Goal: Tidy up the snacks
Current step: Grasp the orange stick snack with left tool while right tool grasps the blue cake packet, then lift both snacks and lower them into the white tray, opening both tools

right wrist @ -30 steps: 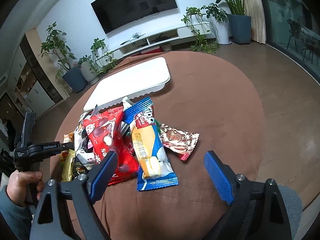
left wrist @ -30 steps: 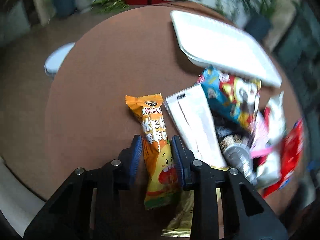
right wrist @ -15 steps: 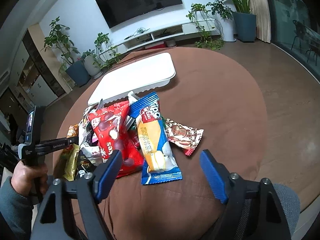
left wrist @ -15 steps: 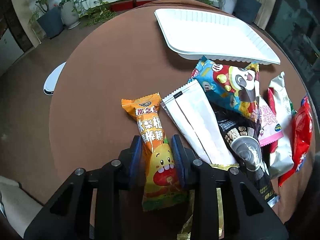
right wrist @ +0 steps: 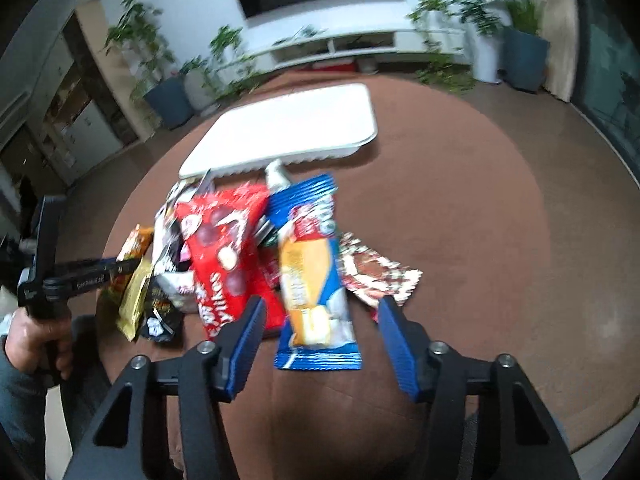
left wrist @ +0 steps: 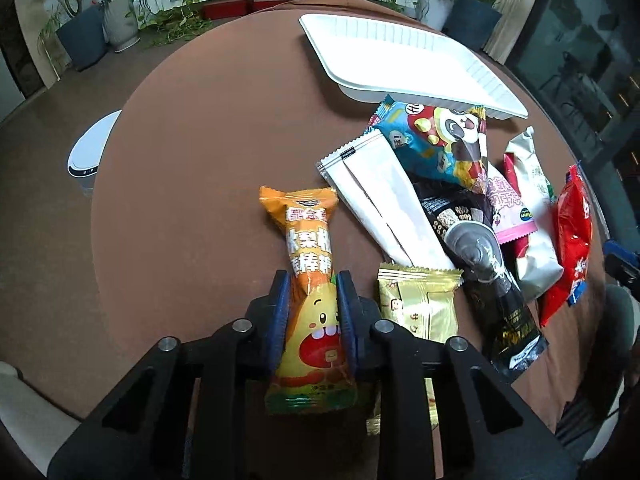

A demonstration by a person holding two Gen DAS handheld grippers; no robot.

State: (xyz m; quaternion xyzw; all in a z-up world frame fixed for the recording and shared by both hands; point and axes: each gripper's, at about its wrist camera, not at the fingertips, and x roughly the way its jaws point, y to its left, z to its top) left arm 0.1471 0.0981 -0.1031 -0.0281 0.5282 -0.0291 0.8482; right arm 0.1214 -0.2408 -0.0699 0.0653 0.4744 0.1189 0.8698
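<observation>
The orange snack packet [left wrist: 310,280] carries large white Chinese characters, partly 秋梨 and 棒棒, while lettering on the other wrappers is too blurred to read.

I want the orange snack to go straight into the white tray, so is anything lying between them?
Nothing visible blocks a lifted path. The left tongs are shut on the orange snack, and bare brown table runs from it up to the white tray. The white packet and panda packet lie just right of that line.

The right gripper [right wrist: 320,338] is held wide apart over a blue packet [right wrist: 314,276]. A red packet [right wrist: 228,256] lies beside it, a white tray [right wrist: 288,128] behind.
</observation>
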